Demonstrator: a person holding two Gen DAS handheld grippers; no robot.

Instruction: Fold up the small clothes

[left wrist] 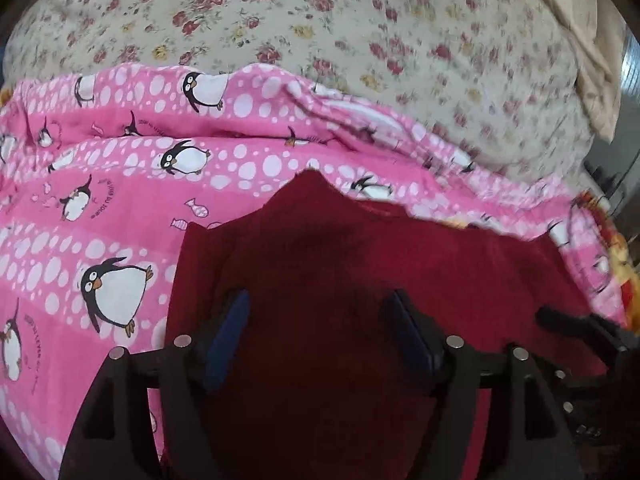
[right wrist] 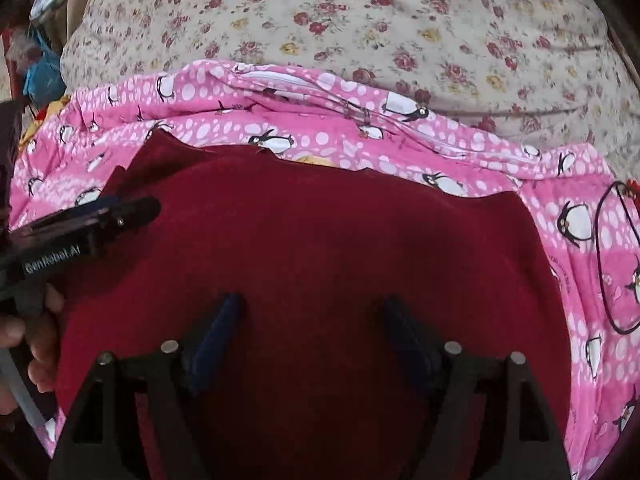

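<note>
The dark red knitted garment [right wrist: 320, 248] lies spread on a pink penguin-print sheet [right wrist: 400, 140], which itself rests on a cream floral bedspread [right wrist: 400, 20]. Its far edge sits uneven, with a raised point at the upper left in the right wrist view and a small peak in the left wrist view.

The right gripper [right wrist: 314, 324] hangs over the middle of the garment, jaws wide apart and holding nothing. The left gripper [left wrist: 320, 320] stands likewise wide and empty over the garment's left portion. In the right wrist view the left tool appears at the left edge, low over the cloth; whether it touches the fabric cannot be told.

Risks noted:
- The knit looks soft and thick. A pinch taken mid-panel, rather than at a hem or corner, would likely bunch it and yield a crooked fold.
- The pink sheet lies loose and wrinkled directly beneath. A deep bite could catch both layers and drag the sheet along.
- A thin black cord loop [right wrist: 616, 256] lies on the sheet just right of the garment; a sweep that way could snag it.
- Both tools work near each other; converging grasps risk collision.
</note>
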